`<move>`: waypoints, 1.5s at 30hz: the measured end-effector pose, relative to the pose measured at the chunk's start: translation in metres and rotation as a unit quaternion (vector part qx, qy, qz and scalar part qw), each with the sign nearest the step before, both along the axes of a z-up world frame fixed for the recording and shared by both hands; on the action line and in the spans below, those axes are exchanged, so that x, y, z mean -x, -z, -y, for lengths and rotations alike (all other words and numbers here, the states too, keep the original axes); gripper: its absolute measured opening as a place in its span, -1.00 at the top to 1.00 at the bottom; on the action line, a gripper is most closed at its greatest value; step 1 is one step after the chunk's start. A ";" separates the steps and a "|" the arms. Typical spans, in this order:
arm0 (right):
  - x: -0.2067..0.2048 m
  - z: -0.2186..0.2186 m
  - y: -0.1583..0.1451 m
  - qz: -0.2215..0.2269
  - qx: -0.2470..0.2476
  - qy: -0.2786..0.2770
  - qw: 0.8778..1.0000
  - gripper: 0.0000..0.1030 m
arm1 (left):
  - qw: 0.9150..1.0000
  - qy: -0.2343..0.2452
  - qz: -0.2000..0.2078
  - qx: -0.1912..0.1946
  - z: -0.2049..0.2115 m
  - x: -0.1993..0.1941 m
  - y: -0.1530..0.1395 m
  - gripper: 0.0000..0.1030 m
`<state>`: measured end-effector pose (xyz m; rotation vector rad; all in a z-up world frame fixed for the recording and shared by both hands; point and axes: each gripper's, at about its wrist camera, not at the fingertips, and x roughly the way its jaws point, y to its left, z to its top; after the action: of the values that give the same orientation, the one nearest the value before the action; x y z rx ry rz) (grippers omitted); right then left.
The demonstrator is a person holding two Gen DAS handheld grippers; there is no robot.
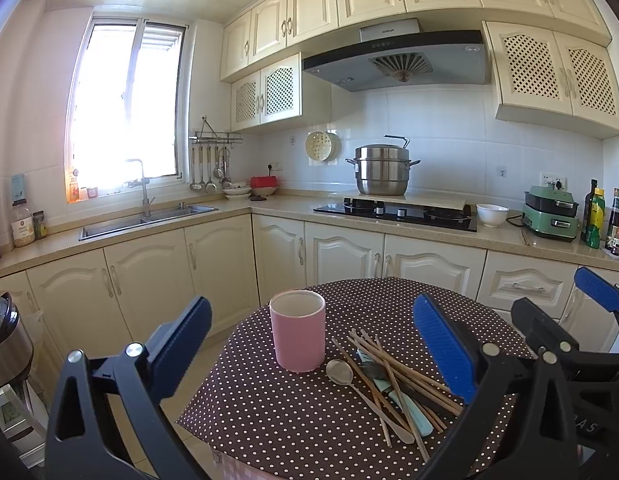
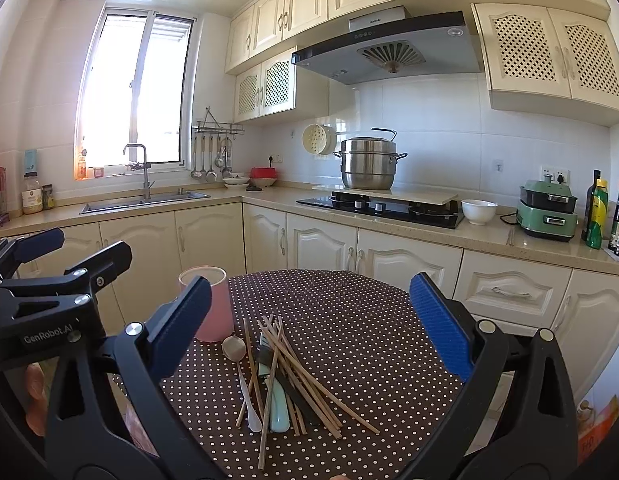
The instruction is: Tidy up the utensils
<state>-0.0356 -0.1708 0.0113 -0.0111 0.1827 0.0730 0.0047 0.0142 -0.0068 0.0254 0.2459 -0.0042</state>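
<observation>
1. Your left gripper [image 1: 313, 344] hangs above the near edge of the tabletop [image 1: 293, 412], its jaws spread wide with nothing between them.
2. Your right gripper [image 2: 317, 320] is held the same way just beside it: jaws wide apart, holding nothing, above the tabletop's near side.
3. The tabletop carries a brown cloth with white dots.
4. A pink cup [image 1: 297, 330] stands upright on the cloth, toward the left; from what you can see of its open top, nothing sticks out of it.
5. Just right of the cup lies a loose heap of utensils, near it but apart from it.
6. In that heap, a metal spoon [image 1: 340, 372] lies nearest the cup, bowl pointing away from you and handle running back toward you.
7. A bundle of wooden chopsticks [image 2: 297, 372] crosses over the heap at several angles.
8. Under the chopsticks you can make out a pale green handle [image 2: 279, 408] and a dark one beside it; what tools they belong to cannot be told.
9. In the right wrist view the left gripper shows at the left edge, with the fingers [image 2: 35, 396] of your hand below it.
</observation>
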 end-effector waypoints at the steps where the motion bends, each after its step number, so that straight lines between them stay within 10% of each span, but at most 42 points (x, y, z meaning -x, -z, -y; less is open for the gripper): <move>1: 0.000 0.000 0.000 0.000 0.000 0.000 1.000 -0.88 | 1.000 0.000 0.000 0.000 0.000 0.000 0.000 -0.92; 26: -0.017 0.005 0.007 -0.030 -0.015 -0.016 0.999 -0.88 | 0.999 -0.011 -0.030 -0.007 0.000 -0.015 0.007 -0.92; 35: -0.063 0.016 0.011 -0.080 -0.013 -0.033 0.996 -0.88 | 0.994 0.000 -0.111 -0.013 0.011 -0.064 0.012 -0.92; 45: -0.134 0.043 0.055 -0.219 0.011 -0.049 0.974 -0.87 | 0.962 0.048 -0.267 0.033 0.029 -0.135 0.063 -0.88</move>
<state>0.0981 -0.2141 -0.0440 -0.0252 0.6245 0.1721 0.1395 -0.0152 -0.0694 -0.0309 0.7841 -0.1169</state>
